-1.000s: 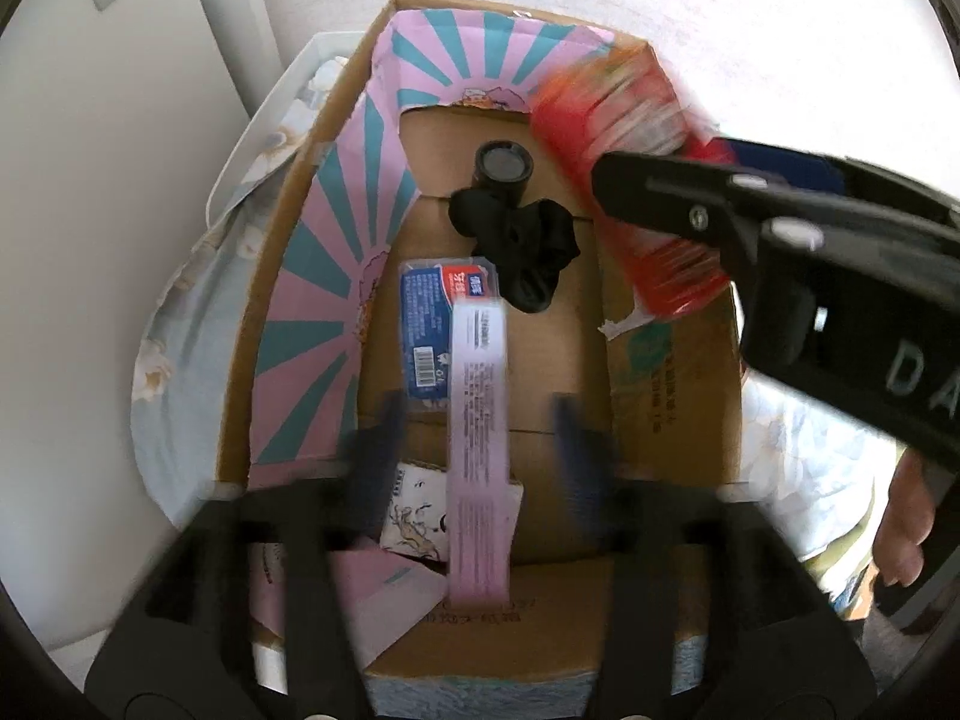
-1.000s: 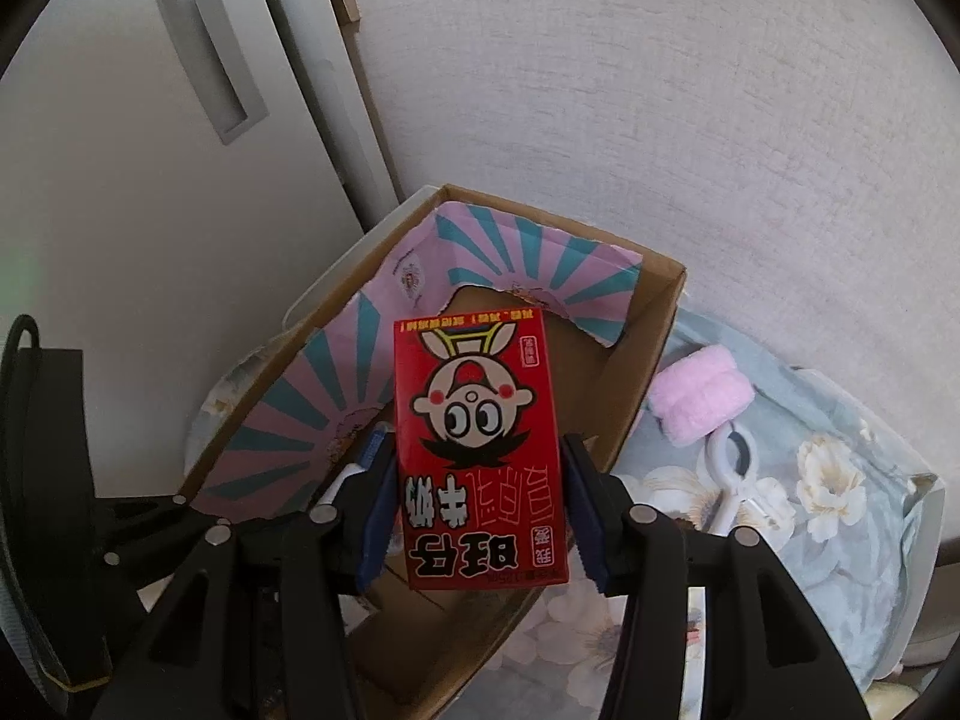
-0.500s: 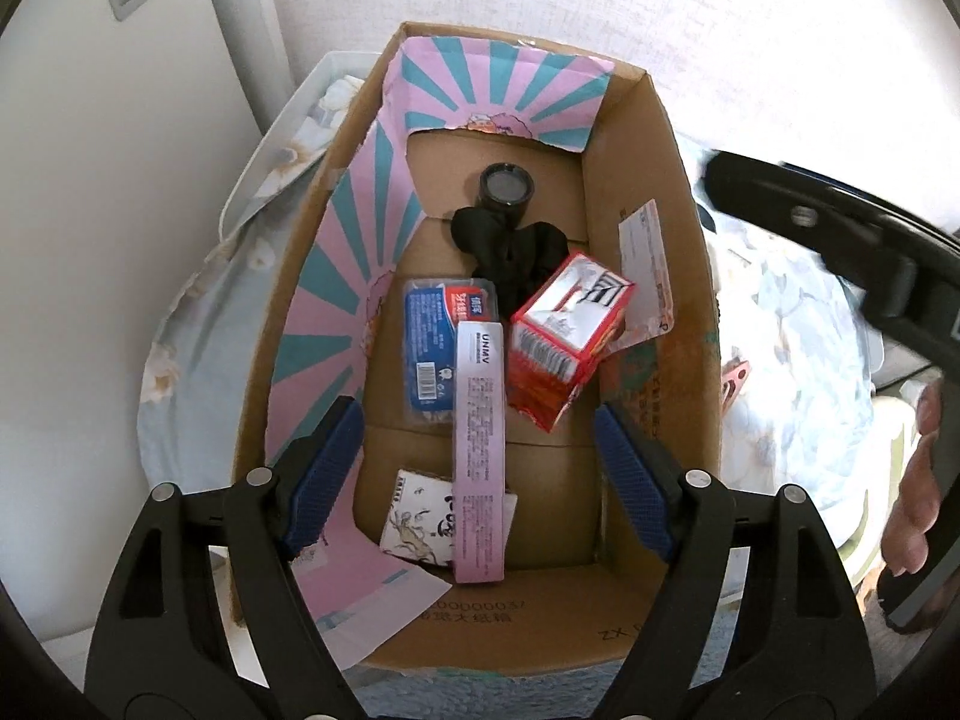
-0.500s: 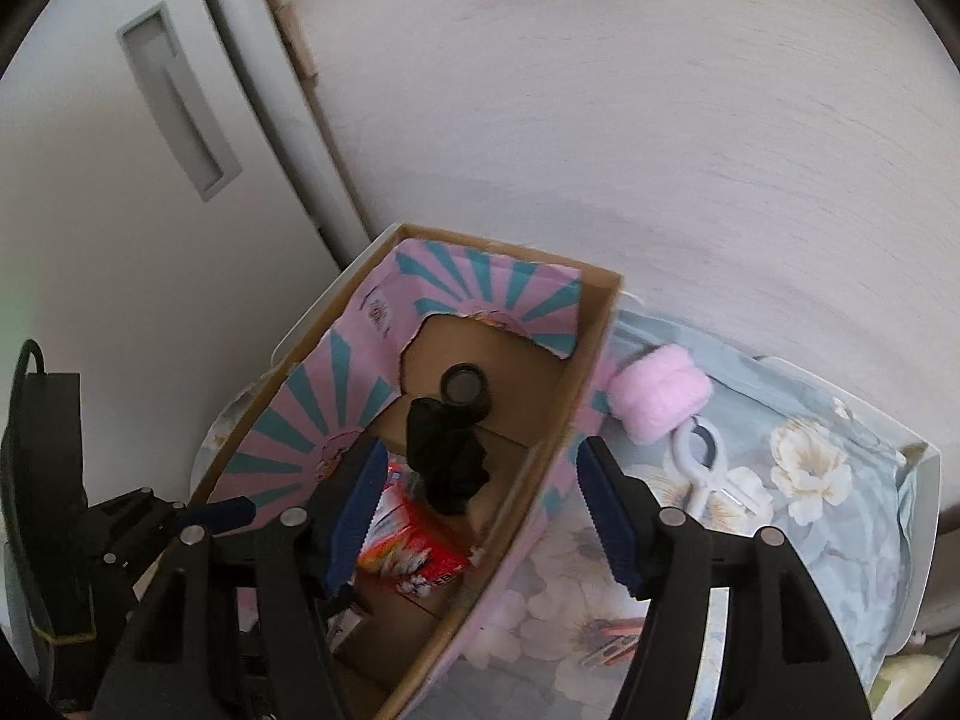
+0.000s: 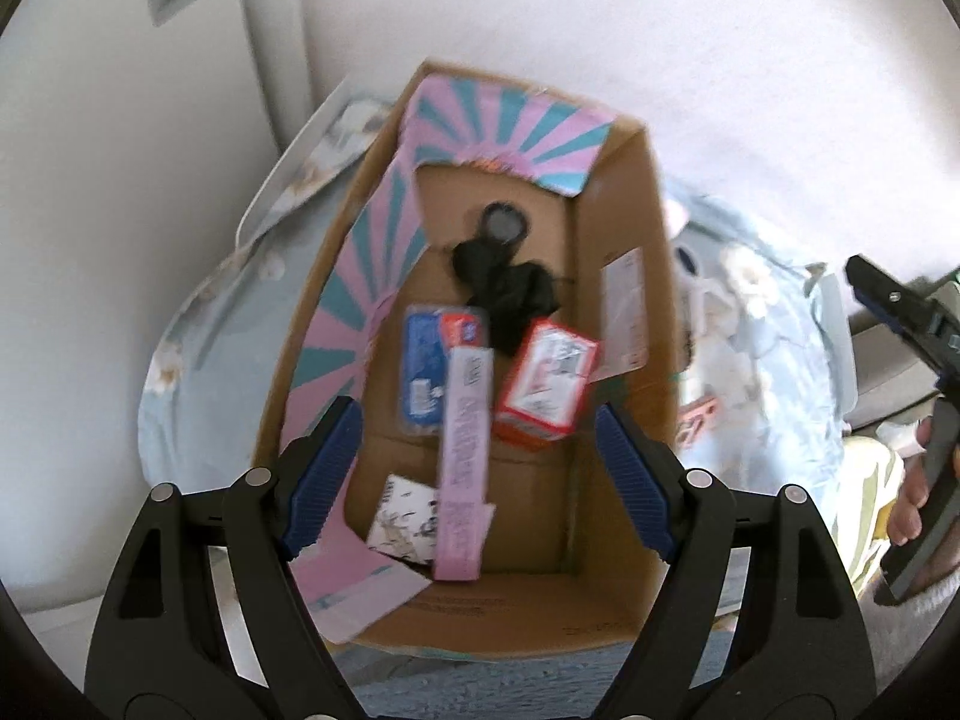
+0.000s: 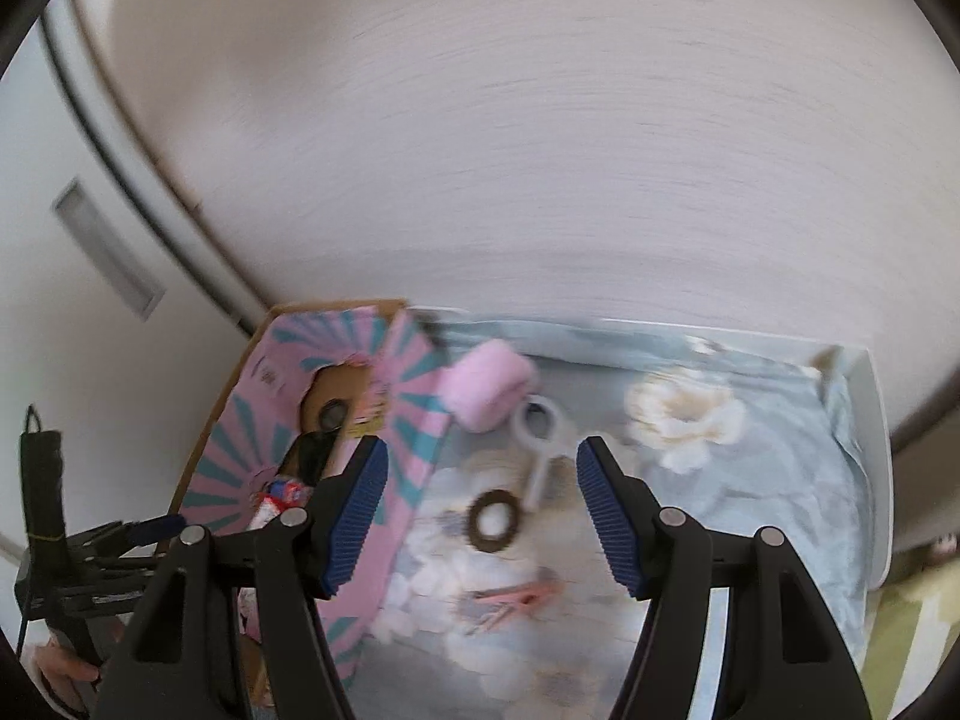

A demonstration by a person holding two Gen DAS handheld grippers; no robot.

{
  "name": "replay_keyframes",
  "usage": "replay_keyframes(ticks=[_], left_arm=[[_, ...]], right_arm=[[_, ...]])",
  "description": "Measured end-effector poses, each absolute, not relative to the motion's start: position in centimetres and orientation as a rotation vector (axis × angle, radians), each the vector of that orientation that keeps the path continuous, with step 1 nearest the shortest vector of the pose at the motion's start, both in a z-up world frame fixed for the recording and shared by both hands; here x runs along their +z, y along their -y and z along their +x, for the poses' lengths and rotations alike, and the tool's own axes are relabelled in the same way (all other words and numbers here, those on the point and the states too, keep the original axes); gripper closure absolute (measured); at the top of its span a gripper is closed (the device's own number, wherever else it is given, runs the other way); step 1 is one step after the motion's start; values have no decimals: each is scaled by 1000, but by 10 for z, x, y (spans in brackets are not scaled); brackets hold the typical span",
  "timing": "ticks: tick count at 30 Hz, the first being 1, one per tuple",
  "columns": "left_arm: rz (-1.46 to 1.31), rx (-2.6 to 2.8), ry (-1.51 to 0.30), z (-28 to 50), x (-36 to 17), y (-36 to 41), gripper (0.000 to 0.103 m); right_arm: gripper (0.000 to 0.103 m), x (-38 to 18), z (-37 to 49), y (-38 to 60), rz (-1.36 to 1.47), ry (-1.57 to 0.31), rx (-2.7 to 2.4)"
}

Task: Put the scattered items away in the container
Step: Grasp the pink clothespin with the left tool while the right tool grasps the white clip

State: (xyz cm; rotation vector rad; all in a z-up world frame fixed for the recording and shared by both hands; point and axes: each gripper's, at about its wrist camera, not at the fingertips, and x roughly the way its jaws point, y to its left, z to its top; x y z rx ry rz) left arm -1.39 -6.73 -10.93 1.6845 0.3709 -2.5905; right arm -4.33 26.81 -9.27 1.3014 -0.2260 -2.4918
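The cardboard box (image 5: 624, 276) with pink and teal lining lies below my open, empty left gripper (image 5: 480, 468). Inside it are a red carton (image 5: 546, 384), a pink strip box (image 5: 465, 468), a blue packet (image 5: 423, 372), a black cloth (image 5: 504, 288) and a card (image 5: 402, 519). My right gripper (image 6: 483, 510) is open and empty above the floral cloth (image 6: 750, 492), right of the box (image 6: 408, 420). Below it lie a brown hair ring (image 6: 495, 521), a white clip (image 6: 540, 438), a pink fluffy roll (image 6: 489, 390) and a pink clothespin (image 6: 510, 600).
A white textured wall (image 6: 540, 150) stands behind the tray. A white door with a recessed handle (image 6: 108, 258) is at the left. The tray's white rim (image 6: 876, 450) bounds the cloth on the right. The right gripper shows at the right edge of the left wrist view (image 5: 912, 324).
My right gripper let the red carton drop into the box, then swung right over the cloth and its loose items. The left gripper stays open above the box.
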Motion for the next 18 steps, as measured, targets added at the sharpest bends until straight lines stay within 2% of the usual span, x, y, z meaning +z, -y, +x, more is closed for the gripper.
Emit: replay_keyframes(ticks=[8,12,16,18], left_arm=[[1615,-2779,-193,-18,-65,0,24],[1648,-2851,-108,-20,-58,-42,24],[1707,-2880,18,-21,-75,-89,17],[1745,-2882,46,-23,-94,-108,16]], right_arm=[[41,-93,-43,-312,1305,274,-2535],[41,-97,-46,-326,1319,236,-2531],[41,-98,-54,-333,1331,155,-2517],[41,-100,-58,-335,1331,119,-2502]])
